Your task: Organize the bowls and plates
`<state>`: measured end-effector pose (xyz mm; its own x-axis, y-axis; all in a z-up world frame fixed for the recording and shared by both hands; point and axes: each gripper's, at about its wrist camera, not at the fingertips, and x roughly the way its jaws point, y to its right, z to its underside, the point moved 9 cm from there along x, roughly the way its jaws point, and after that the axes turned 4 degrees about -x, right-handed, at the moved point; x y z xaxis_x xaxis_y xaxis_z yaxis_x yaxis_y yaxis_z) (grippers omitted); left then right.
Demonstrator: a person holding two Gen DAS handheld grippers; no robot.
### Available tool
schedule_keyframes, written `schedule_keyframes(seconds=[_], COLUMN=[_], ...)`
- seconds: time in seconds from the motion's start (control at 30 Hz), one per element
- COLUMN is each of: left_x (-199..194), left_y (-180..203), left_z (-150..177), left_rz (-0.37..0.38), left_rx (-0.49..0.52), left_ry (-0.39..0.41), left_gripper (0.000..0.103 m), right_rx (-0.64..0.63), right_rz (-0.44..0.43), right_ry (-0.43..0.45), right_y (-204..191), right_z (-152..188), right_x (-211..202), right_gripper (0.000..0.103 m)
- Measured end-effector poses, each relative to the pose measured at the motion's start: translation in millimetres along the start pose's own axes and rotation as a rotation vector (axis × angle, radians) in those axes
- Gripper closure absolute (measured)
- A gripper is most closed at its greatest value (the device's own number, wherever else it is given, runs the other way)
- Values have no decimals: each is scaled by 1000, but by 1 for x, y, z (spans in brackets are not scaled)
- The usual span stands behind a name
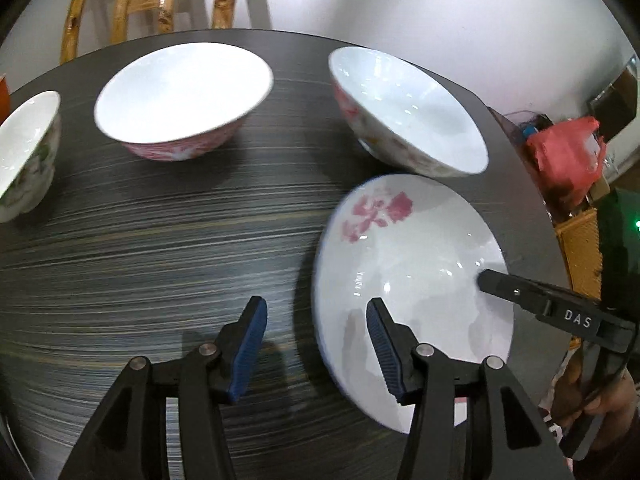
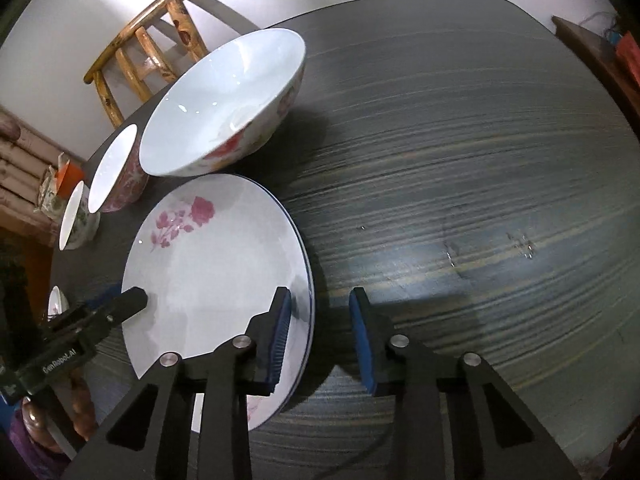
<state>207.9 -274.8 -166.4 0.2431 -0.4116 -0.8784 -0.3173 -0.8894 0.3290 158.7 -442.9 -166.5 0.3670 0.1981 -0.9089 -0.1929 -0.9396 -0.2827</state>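
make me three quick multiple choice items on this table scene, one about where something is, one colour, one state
1. Where does the plate lie relative to the large floral bowl?
A. inside it
B. beside it on the table
C. on the chair

2. What colour is the flower on the plate?
A. pink
B. yellow
C. black

3. How do the right gripper jaws stand?
A. clamped flat on a bowl
B. apart, straddling the plate's rim
C. holding a spoon

Answers: 1 B, the plate lies flat next to the bowl. 2 A, the rose print is pink. 3 B, one pad sits over the plate, one outside it.
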Motion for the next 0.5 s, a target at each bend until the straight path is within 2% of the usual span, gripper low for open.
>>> schedule_keyframes(seconds=[0.1, 0.13, 0.17, 0.2, 0.23, 0.3, 0.37, 0.5], left_x=[3, 4, 6, 6, 5, 4, 1, -3], left_y=[8, 12, 15, 15, 14, 9, 0, -6], left_z=[2, 3, 5, 5, 5, 2, 3, 9], left_rz=[-5, -4, -26, -57, -49, -20, 17, 19], left_rx=[49, 73, 101, 126, 119, 76, 36, 26], left_ry=[-8, -12, -16, -1, -1, 0, -8, 6], left_gripper=[51, 58, 75, 75, 76, 84, 87, 87], right_rx=[-4, -12, -16, -17, -18, -16, -8, -6], right_rz=[-42, -45, -41, -43, -46, -50, -64, -89], right_ry=[-19, -23, -22, -21, -21, -15, -10, -7], right_y=[-6, -8, -9, -9, -9, -7, -6, -4], right_z=[1, 2, 1, 1, 1, 0, 0, 5], right_x=[3, 4, 4, 4, 4, 4, 4, 1], right_gripper=[89, 90, 90, 90, 89, 89, 90, 91])
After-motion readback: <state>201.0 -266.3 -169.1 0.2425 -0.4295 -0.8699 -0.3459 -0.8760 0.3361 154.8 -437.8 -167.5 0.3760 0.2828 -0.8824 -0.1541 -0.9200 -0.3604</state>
